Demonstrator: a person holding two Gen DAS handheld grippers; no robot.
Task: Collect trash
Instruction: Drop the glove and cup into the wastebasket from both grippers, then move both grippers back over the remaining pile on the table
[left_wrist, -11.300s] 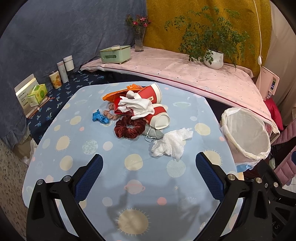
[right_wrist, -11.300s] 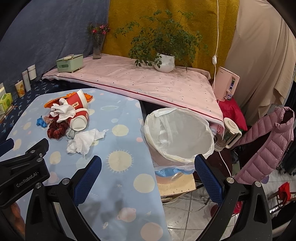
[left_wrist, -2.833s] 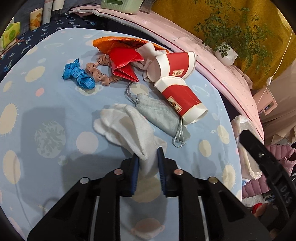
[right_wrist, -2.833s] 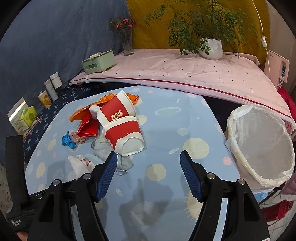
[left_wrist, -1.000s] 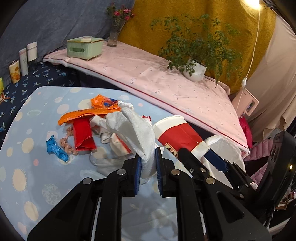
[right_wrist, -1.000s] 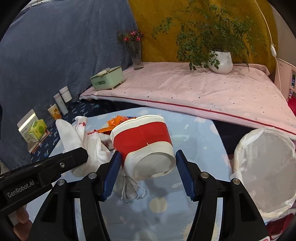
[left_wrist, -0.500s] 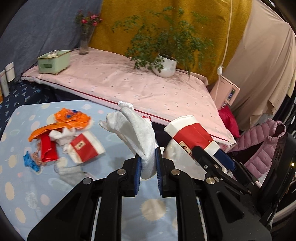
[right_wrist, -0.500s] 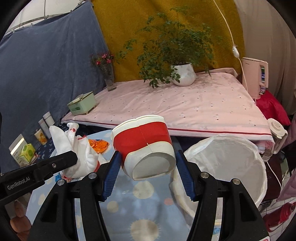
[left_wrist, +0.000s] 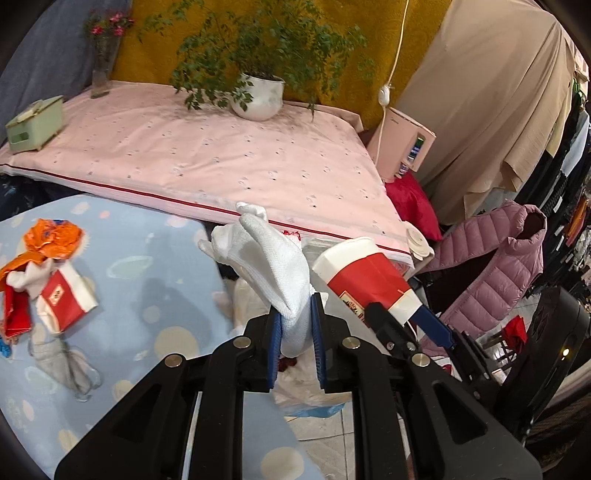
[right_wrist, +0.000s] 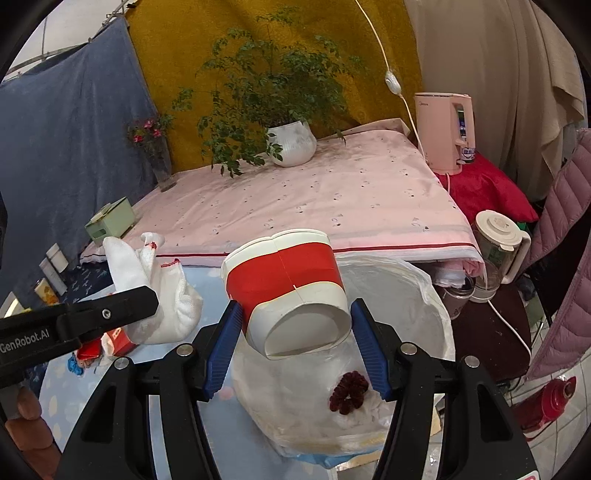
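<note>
Since both tongs are loaded and hang above the lined trash bin (right_wrist: 432, 291), we judge the step in hand to be the drop, and the care lies in where each load falls. Our right gripper (right_wrist: 297, 338) has its blue pads pressed on the sides of a red-and-white paper cup (right_wrist: 286, 280), tilted with its open mouth toward us, directly over the bin's white liner, where a dark red scrunchie (right_wrist: 349, 391) already lies. Our left gripper (left_wrist: 296, 334) is closed to a narrow gap on a white cloth glove (left_wrist: 273, 262), which stands up limp from the pads; it hangs over the bin's near left edge, just beside the blue dotted table (left_wrist: 147, 280). We would bring the glove farther right, well inside the rim, before parting the pads, since soft cloth may cling to one pad or drape over the liner's edge. The cup we would release by opening wide, as it may roll and bounce out. On the table to the left a second paper cup (left_wrist: 64, 299), an orange wrapper (left_wrist: 53, 238) and a grey face mask (left_wrist: 62, 363) are yet to be gathered.
</note>
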